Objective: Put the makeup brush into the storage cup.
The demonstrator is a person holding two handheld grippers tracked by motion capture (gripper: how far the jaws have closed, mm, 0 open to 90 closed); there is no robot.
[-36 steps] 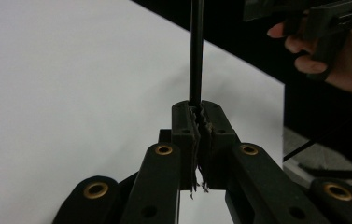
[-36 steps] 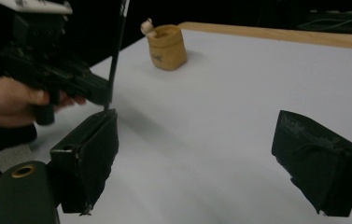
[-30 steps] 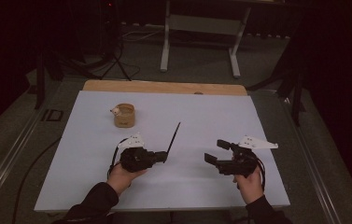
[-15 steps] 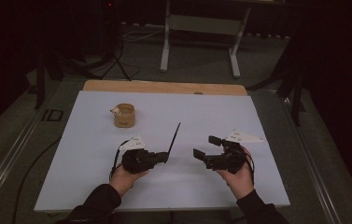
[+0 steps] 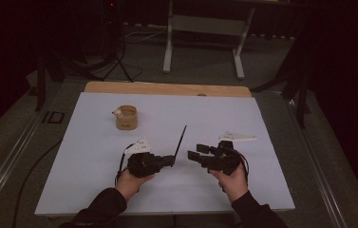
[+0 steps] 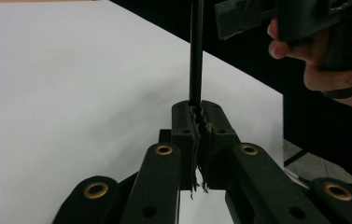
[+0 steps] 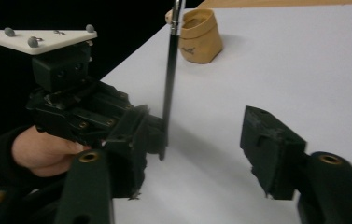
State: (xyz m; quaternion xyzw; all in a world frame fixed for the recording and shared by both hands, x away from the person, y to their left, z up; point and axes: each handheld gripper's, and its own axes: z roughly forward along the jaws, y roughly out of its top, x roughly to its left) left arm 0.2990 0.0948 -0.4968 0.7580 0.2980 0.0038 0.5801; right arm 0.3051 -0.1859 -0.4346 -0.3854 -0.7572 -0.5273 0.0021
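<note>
A pale sheet covers the table [image 5: 91, 190]; a small tan pouch [image 5: 126, 117] sits toward ten o'clock of it, well apart from the hands. Near the middle, the left gripper [image 5: 171, 160] has its jaws pressed together, pinching the lower end of a thin black pen [image 5: 181, 139] that slants up toward one o'clock. The right gripper [image 5: 194, 155], just beside it at three o'clock, has been closing its jaws, which stand spread with nothing between them. This looks like a handover or pulling off a cap; next the right jaws must line up around the shaft before they pinch.
</note>
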